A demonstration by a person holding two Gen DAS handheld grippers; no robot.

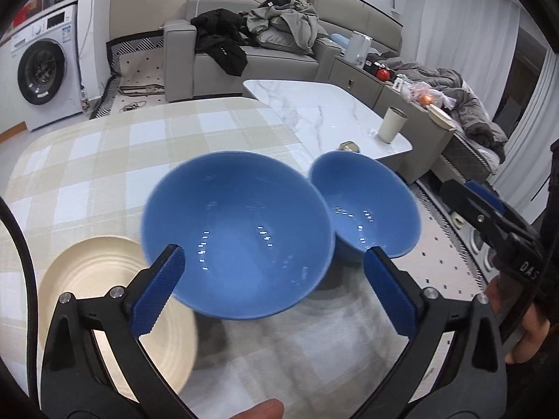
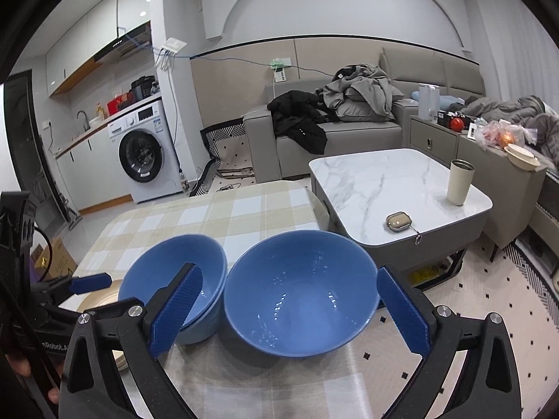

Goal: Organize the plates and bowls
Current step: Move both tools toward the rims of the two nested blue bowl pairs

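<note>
Two blue bowls stand side by side on the checked tablecloth. The left bowl [image 1: 237, 230] [image 2: 174, 279] looks like a stack of two nested bowls in the right wrist view. The right bowl [image 1: 367, 206] [image 2: 300, 293] stands beside it, almost touching. A cream ribbed plate [image 1: 115, 307] [image 2: 101, 296] lies to the left of them. My left gripper [image 1: 276, 293] is open and empty, its jaws wide at the near rim of the left bowl. My right gripper [image 2: 290, 310] is open and empty, its jaws either side of the right bowl. It also shows in the left wrist view [image 1: 489, 216].
A white marble coffee table [image 2: 384, 181] stands behind the tablecloth table, with a cream tumbler [image 2: 460, 181] and a small earbud case [image 2: 398, 221] on it. A grey sofa [image 2: 335, 143] with clothes stands beyond, and a washing machine [image 2: 143, 153] at the left.
</note>
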